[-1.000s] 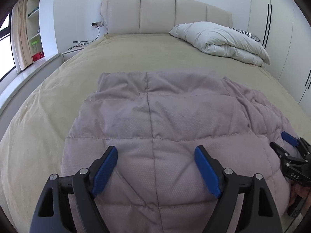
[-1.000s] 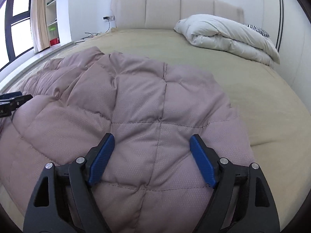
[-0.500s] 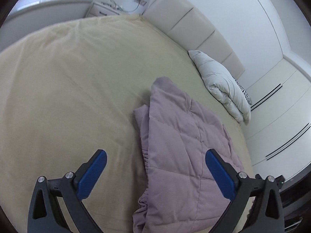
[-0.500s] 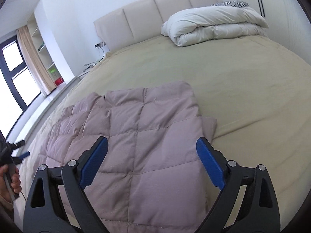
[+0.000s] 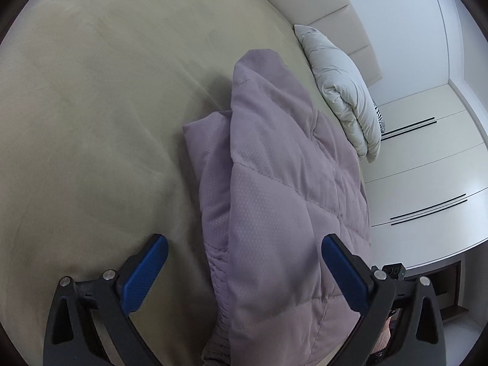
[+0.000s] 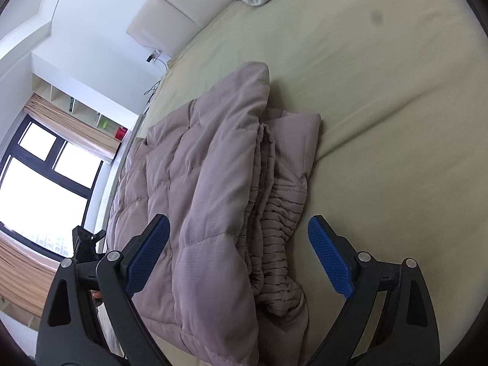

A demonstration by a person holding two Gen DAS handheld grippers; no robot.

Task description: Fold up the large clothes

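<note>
A mauve quilted puffer jacket [image 5: 274,189] lies folded in layers on the beige bed [image 5: 91,106]. My left gripper [image 5: 244,271] is open and empty, its blue pads spread over the jacket's left edge near the front. In the right wrist view the jacket [image 6: 207,183] shows its stacked layers and a ribbed elastic hem [image 6: 280,238]. My right gripper [image 6: 241,256] is open and empty, its pads either side of the jacket's right edge and hem. The left gripper's body [image 6: 85,244] shows at the far left of the right wrist view.
A folded white duvet [image 5: 341,91] lies by the padded headboard [image 5: 320,9]. White wardrobe doors [image 5: 427,167] stand to the right of the bed. A window with curtains [image 6: 39,167] and wall shelves [image 6: 85,109] are to the left.
Both grippers have swung apart and tilted, the left to the jacket's left edge, the right to its right edge. The jacket now looks narrower and stacked. Both stay open.
</note>
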